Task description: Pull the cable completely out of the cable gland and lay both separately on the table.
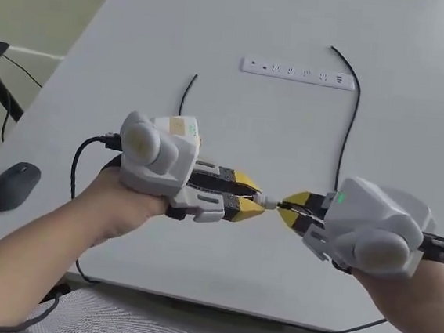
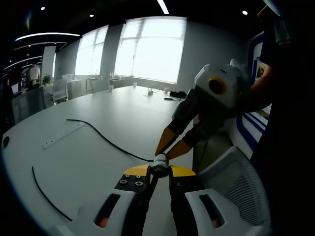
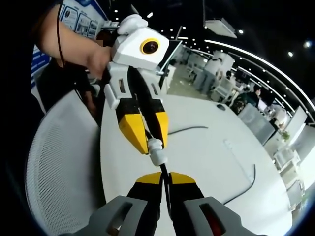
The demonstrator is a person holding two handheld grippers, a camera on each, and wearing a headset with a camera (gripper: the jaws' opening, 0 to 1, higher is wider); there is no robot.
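The left gripper is clamping the cable gland in closed jaws above the tabletop. The right gripper is pinching the cable beside it. I'd say that thin pinch is risking a slip mid-pull.

The table is smooth, matt white. The cable gland is pale, shiny plastic. The cable looks like black rubber, smooth and dull
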